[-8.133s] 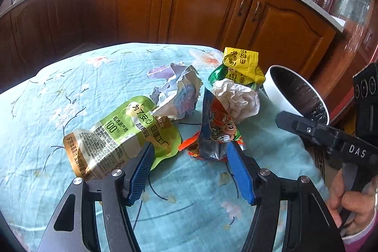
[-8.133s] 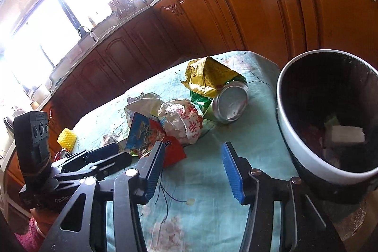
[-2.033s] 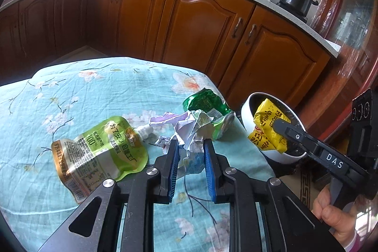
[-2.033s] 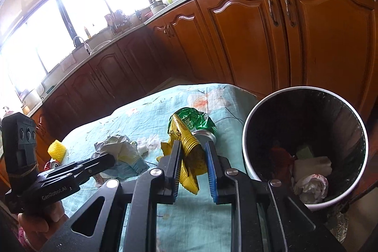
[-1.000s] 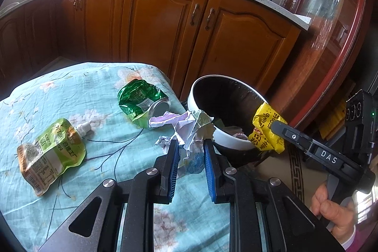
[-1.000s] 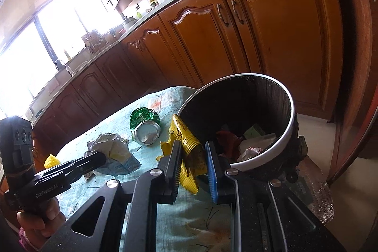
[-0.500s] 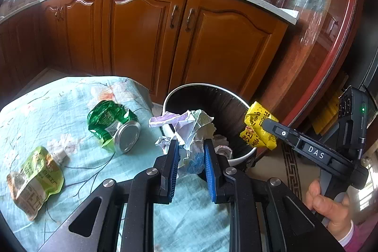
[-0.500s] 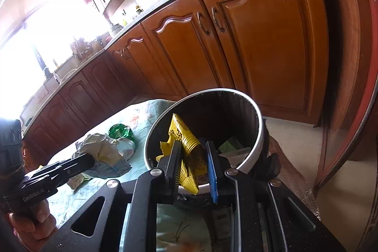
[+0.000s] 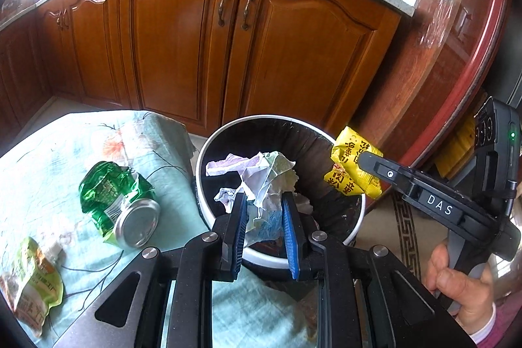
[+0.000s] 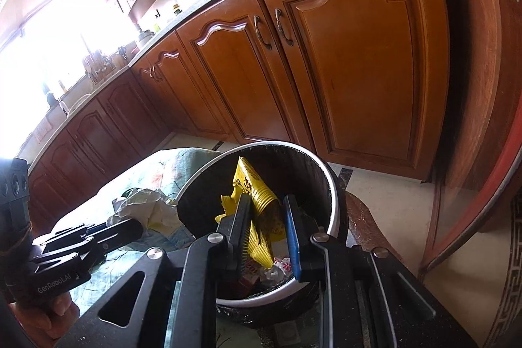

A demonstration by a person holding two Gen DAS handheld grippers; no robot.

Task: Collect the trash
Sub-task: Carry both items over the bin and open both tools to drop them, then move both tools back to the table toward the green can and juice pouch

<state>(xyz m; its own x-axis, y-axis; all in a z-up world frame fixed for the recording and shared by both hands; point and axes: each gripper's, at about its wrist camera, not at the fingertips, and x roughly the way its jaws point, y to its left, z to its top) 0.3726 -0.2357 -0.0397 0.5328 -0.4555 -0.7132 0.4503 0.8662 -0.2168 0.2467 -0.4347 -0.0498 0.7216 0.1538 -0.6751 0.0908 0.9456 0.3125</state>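
step: drop into bin point(image 9: 208, 152) | left gripper point(image 9: 262, 230) clamped narrow on crumpled paper point(image 9: 261, 175), over bin mouth | right gripper point(image 10: 266, 230) pinching yellow wrapper point(image 10: 261, 204), above bin's 3 o'clock rim | advice: centre both before releasing; paper's tail overhangs 9 o'clock rim

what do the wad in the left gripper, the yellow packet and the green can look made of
Wad: likely paper, matte, sharp creases. Yellow packet: probably glossy plastic film, printed, crinkled. Green can: seemingly thin metal, dented body, shiny silver end.
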